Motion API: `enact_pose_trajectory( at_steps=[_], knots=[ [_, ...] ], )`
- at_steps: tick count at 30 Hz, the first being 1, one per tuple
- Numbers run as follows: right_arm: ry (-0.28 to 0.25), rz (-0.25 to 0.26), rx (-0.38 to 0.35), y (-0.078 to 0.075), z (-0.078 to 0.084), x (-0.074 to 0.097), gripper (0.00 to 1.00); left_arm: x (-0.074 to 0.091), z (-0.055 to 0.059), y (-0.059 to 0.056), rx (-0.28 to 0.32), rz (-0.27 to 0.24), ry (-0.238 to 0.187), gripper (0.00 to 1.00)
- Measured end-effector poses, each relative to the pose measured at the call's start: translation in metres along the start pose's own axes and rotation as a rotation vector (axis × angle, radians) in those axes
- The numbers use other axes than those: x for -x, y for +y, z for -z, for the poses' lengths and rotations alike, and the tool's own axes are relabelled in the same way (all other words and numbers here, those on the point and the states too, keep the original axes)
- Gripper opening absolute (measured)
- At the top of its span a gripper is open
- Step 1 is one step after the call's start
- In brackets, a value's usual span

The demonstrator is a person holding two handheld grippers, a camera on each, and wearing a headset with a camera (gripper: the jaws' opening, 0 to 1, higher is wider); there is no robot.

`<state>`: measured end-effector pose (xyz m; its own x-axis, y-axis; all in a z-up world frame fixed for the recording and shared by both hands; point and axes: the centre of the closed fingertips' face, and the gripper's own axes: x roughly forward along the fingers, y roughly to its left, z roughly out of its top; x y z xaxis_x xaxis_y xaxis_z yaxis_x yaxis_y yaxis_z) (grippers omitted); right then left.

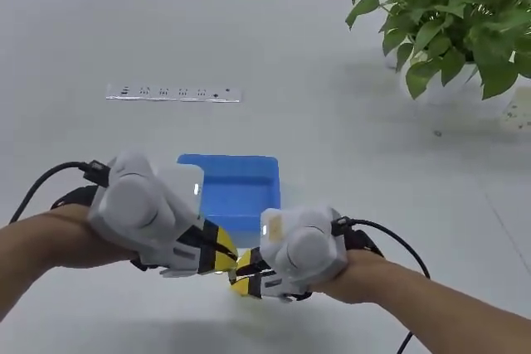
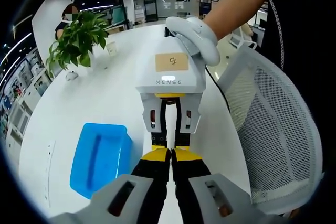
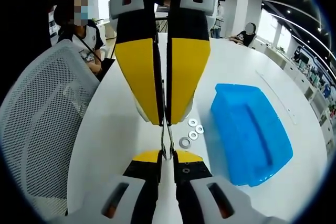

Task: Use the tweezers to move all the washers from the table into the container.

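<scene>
1. Two grippers meet tip to tip in front of me. My right gripper (image 3: 167, 157) has its jaws pressed together on the near end of the tweezers (image 3: 167, 136), a thin metal strip.
2. My left gripper (image 3: 161, 119) faces it from straight ahead. Its yellow jaws are closed too, and the strip runs up into the slit between them. I judge that both grippers are pinching the tweezers.
3. Long axis of the tweezers: it follows the line from one gripper to the other, so it runs past the washers rather than toward them.
4. Four washers (image 3: 192, 134) lie in a tight cluster on the white table (image 3: 121, 145), just ahead and to the right of my right gripper's tips. They sit about level with where the grippers meet, so I judge neither gripper is clearly nearer.
5. Just beyond the washers, on that same right side, stands the blue container (image 3: 252, 129), open at the top. Its long side is roughly parallel to the tweezers.
6. Writing: in the left gripper view, the right gripper's white body carries the printed word "XENSE". Above it is a tan sticker (image 2: 171, 61) with a handwritten mark, perhaps "07"; I cannot be sure.
7. Farthest off, well beyond the container, lies a power strip (image 1: 174, 93). Its markings are too small to read.
</scene>
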<state>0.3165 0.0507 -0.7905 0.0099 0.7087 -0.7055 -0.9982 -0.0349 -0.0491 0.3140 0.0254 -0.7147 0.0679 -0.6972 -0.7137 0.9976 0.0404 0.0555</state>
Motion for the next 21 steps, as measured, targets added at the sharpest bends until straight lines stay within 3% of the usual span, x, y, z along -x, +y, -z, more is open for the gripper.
enact_pose_trajectory(
  at_steps=[21],
  knots=[
    [-0.005, 0.051, 0.001, -0.018, 0.000, 0.004, 0.11, 0.003, -0.001, 0.014, -0.020, 0.009, -0.003, 0.05]
  ],
)
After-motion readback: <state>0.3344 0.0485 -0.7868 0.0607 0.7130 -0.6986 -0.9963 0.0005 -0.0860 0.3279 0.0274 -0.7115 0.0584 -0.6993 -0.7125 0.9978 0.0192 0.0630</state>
